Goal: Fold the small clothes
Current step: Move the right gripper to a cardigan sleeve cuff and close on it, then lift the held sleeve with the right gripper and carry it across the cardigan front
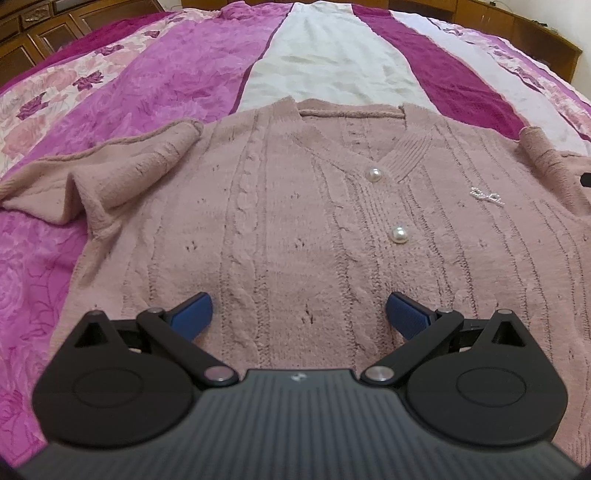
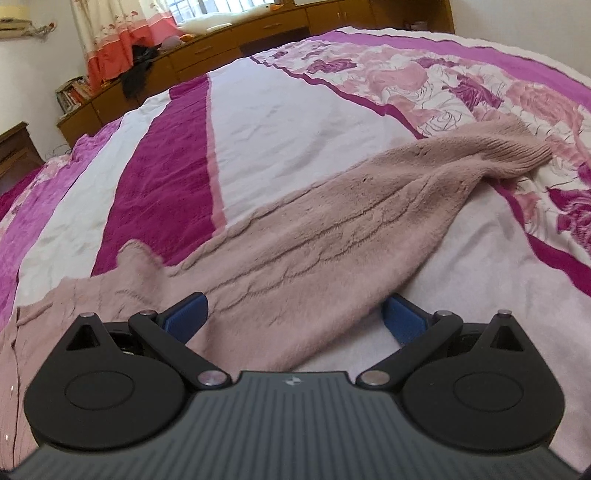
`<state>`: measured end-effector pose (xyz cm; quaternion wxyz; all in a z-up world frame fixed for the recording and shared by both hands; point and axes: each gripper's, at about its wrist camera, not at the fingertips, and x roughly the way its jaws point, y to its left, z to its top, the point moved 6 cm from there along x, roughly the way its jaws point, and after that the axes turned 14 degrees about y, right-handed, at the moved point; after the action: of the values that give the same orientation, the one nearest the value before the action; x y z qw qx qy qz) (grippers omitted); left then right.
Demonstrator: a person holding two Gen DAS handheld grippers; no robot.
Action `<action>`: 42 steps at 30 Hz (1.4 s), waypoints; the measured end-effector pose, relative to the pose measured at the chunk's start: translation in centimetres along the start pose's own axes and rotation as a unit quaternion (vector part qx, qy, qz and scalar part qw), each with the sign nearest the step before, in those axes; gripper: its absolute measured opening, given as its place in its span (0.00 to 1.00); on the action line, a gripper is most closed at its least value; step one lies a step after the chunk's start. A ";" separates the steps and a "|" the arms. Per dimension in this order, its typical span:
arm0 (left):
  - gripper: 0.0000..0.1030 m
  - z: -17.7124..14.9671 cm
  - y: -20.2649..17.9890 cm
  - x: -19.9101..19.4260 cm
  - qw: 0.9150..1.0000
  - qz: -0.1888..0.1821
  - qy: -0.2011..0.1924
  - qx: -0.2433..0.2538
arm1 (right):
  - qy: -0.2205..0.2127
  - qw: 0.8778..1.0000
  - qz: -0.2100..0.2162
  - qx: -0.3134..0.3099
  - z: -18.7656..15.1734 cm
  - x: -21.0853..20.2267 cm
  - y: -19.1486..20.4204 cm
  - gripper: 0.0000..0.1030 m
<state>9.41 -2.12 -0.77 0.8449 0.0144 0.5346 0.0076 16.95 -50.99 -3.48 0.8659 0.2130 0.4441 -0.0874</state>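
A dusty-pink knitted cardigan (image 1: 295,206) with pearl buttons (image 1: 399,234) lies front-up on the bed. One sleeve (image 1: 122,173) is bunched at the left. My left gripper (image 1: 299,314) hovers open over the lower body of the cardigan, nothing between its blue pads (image 1: 194,314). In the right wrist view the other sleeve (image 2: 351,214) stretches out toward the far right, ending in a ribbed cuff (image 2: 517,147). My right gripper (image 2: 295,317) is open over the sleeve's near end, close to the shoulder.
The bedspread (image 1: 177,74) has magenta, white and floral stripes. Wooden cabinets (image 2: 236,40) line the far side of the bed, with dark clothing (image 2: 136,74), books (image 2: 74,92) and a curtain (image 2: 110,33) at the back left.
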 end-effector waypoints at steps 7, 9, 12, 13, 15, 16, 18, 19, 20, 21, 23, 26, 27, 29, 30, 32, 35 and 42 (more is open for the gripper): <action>1.00 0.2 -0.2 0.8 1.000 0.011 0.005 0.002 | -0.003 1.000 0.010 -0.005 1.5 1.8 0.4 1.00; 1.00 0.1 -0.3 0.9 1.000 0.015 0.004 0.004 | -0.005 1.000 0.021 0.000 1.9 2.1 0.2 1.00; 1.00 0.2 -0.3 0.9 1.000 0.016 0.005 0.003 | -0.014 0.999 0.042 0.024 2.5 2.2 -0.5 1.00; 1.00 0.2 -0.3 0.9 1.000 0.015 0.006 0.003 | -0.017 0.998 0.047 0.031 2.7 2.2 -0.7 1.00; 1.00 0.2 -0.3 0.9 1.000 0.014 0.006 0.002 | -0.026 0.998 0.053 0.039 2.9 2.1 -0.9 0.97; 1.00 0.2 -0.3 1.0 1.000 0.013 0.006 0.002 | -0.031 0.998 0.048 0.040 3.0 2.0 -1.0 0.91; 1.00 0.2 -0.3 1.0 1.000 0.014 0.005 0.003 | -0.036 0.998 0.037 0.042 3.1 1.9 -1.2 0.80; 1.00 0.1 -0.3 1.0 1.000 0.014 0.004 0.003 | -0.038 0.998 0.033 0.043 3.2 1.9 -1.3 0.73; 1.00 0.1 -0.3 1.0 1.000 0.015 0.003 0.004 | -0.041 0.998 0.033 0.045 3.3 1.8 -1.4 0.67; 1.00 0.1 -0.3 1.0 1.000 0.015 0.002 0.005 | -0.044 0.997 0.034 0.047 3.4 1.6 -1.6 0.63; 1.00 0.0 -0.4 1.0 1.000 0.016 0.000 0.007 | -0.050 0.997 0.037 0.050 3.6 1.3 -1.9 0.40; 1.00 0.0 -0.5 1.0 1.000 0.017 -0.003 0.010 | -0.072 0.995 0.044 0.046 3.6 0.1 -1.9 0.15; 1.00 -0.1 -0.5 1.0 1.000 0.017 -0.003 0.011 | -0.085 0.995 0.046 0.039 3.6 -0.6 -1.7 0.13; 1.00 -0.1 -0.4 1.0 1.000 0.016 -0.004 0.011 | -0.108 0.993 0.049 0.027 3.5 -1.9 -1.3 0.11; 1.00 -0.1 -0.4 1.0 1.000 0.016 -0.004 0.011 | -0.119 0.991 0.050 0.021 3.4 -2.7 -1.0 0.11; 1.00 -0.1 -0.4 1.0 1.000 0.016 -0.005 0.011 | -0.137 0.989 0.055 0.018 3.3 -4.1 -0.7 0.11; 1.00 -0.1 -0.4 1.0 1.000 0.016 -0.007 0.013 | -0.159 0.985 0.063 0.026 3.1 -6.2 -0.6 0.10; 1.00 -0.1 -0.3 0.9 1.000 0.012 -0.009 0.016 | -0.199 0.978 0.067 0.021 2.2 -10.9 0.0 0.10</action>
<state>9.67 -2.38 -1.64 0.8491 0.0341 0.5270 0.0092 12.14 -52.42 6.46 0.9362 0.2386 0.2458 -0.0789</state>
